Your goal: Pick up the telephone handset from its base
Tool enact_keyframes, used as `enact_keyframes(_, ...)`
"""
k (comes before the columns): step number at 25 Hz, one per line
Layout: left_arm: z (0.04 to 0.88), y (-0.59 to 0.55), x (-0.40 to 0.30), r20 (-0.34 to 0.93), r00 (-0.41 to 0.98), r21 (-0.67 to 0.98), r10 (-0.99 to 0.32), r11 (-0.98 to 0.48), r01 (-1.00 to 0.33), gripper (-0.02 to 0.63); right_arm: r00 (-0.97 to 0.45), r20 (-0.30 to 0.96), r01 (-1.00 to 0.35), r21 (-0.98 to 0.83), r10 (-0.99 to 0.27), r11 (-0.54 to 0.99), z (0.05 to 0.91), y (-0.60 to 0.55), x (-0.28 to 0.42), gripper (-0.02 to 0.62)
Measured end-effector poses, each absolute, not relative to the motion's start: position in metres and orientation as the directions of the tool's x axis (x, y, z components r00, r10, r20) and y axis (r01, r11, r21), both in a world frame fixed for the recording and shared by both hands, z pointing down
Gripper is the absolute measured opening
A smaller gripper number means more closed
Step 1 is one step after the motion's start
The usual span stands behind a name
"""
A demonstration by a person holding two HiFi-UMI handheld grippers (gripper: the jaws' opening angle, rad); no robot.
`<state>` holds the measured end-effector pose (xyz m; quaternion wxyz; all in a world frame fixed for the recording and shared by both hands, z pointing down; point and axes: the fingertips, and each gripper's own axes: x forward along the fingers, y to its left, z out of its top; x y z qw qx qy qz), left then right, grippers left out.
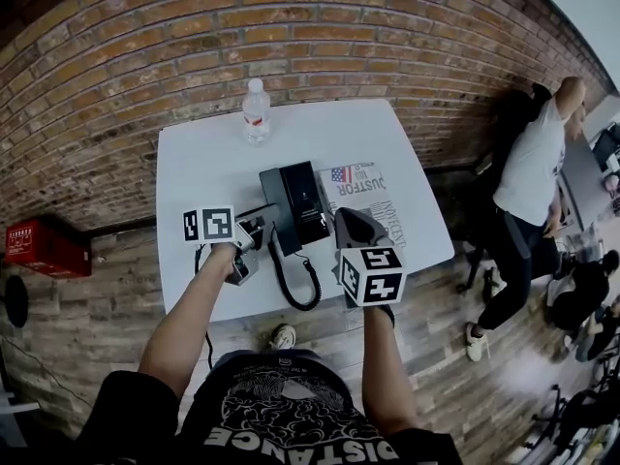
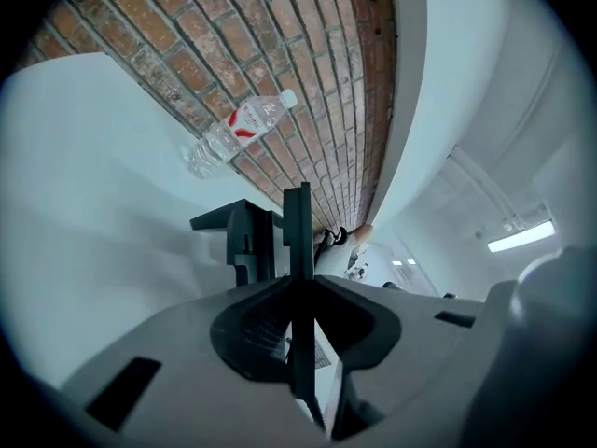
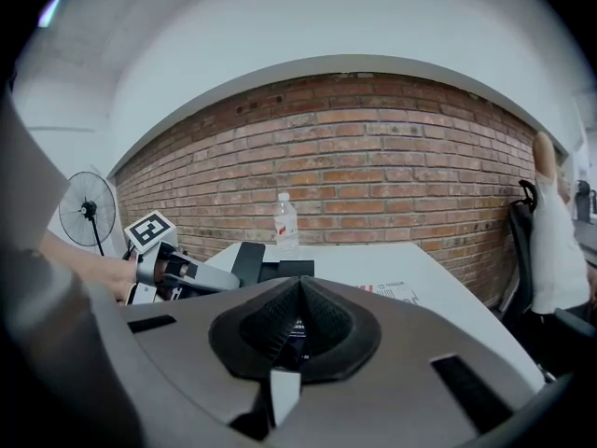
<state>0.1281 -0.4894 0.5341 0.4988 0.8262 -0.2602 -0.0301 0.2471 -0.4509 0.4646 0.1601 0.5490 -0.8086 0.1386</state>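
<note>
Right gripper [image 3: 298, 286] is closest, low over the near edge of the table [image 1: 194, 163]: jaws pressed together, nothing between them. It sits just right of the phone, tip near the base [image 1: 308, 201].

Left gripper [image 2: 298, 222] is rolled on its side, jaws also clenched flat against each other, and I see nothing in them. From the head view its tip is just beside the near-left end of the phone. Can't tell if it touches.

Handset [image 1: 277, 209] is still seated on the left side of the base, lying lengthwise away from me. Cord [image 1: 295, 284] loops off its near end toward the table edge.

Paper [image 1: 363, 187] lies right of the base, partly under the right gripper. Bottle [image 1: 256, 111] stands upright at the far edge, well clear of the phone. Beyond that, brick wall [image 1: 291, 27]. A person [image 1: 528, 172] stands off to the right, away from the table.

Step, as I read it: approach, pre-grasp, nothing lifted yet.

Next move, likely for the left since it's nearest:
- spread the jaws
- line them up across the handset's narrow middle
- close, then lift straight up

Watch the cord. It has slack, but a fast pull could drag the base. The right gripper could hold the base down if it slides.
</note>
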Motion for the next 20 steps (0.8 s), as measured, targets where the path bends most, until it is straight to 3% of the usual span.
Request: enact_keyframes(20, 0.443, -0.377, 0.098, 0.087, 0.893, 0.756, -0.441, -0.554, -0.348, 0.074, -0.243, 0.346, -0.965, 0.005, -0.906, 0.261, 0.415, -0.336, 0.229, 0.000)
